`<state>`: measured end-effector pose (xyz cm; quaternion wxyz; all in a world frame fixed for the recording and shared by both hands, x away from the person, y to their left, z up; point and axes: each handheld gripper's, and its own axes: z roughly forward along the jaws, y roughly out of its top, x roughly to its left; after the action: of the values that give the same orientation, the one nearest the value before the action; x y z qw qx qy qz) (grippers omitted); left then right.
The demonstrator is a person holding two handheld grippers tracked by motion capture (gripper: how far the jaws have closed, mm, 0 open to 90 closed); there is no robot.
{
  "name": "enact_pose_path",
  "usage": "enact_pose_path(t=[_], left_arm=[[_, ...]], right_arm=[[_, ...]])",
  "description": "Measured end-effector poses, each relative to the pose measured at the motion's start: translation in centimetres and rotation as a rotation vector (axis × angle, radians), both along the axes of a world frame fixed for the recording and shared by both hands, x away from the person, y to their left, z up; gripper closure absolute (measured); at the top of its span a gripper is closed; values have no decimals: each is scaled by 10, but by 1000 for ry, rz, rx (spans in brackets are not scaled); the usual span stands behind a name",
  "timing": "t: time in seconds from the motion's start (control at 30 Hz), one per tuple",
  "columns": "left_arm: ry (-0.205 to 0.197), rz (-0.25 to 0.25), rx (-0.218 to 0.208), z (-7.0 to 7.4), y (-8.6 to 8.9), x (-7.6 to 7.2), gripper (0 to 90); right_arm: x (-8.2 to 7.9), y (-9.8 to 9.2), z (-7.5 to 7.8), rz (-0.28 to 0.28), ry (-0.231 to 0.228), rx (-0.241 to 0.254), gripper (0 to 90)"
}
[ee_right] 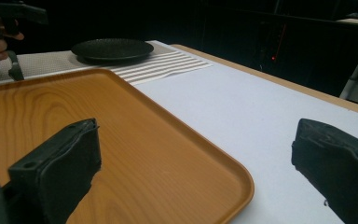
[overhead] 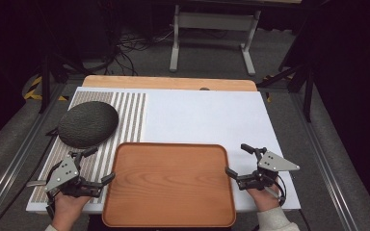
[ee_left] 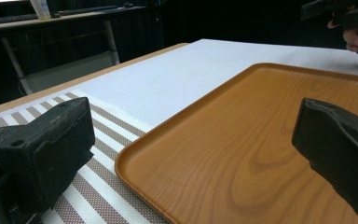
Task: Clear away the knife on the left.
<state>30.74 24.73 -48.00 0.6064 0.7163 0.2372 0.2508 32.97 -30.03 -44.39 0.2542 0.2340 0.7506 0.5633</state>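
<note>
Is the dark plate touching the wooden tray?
Apart. In the high view, striped mat shows between the dark plate and the wooden tray.

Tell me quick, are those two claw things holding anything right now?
Left gripper: open, holding nothing, jaws straddling the left rim of the wooden tray.
Right gripper: open, holding nothing, jaws straddling the tray's right rim.

Smooth wood-grain tray (overhead: 168, 185), rough matt black plate (overhead: 87, 123)
</note>
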Motion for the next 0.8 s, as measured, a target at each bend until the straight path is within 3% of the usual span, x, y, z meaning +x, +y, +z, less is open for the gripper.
enact_pose_path(t=[0.3, 0.57, 0.67, 0.8], left_arm=[[8, -17, -27, 3, 6, 1, 1], [20, -45, 4, 12, 10, -1, 18], [46, -83, 1, 20, 14, 2, 24], [55, -114, 37, 29, 14, 3, 25]], right_arm=[[-2, 1, 2, -1, -3, 16, 21], [-4, 1, 4, -5, -14, 15, 21], [-3, 0, 3, -8, -5, 19, 21], [-3, 2, 3, -4, -7, 12, 21]])
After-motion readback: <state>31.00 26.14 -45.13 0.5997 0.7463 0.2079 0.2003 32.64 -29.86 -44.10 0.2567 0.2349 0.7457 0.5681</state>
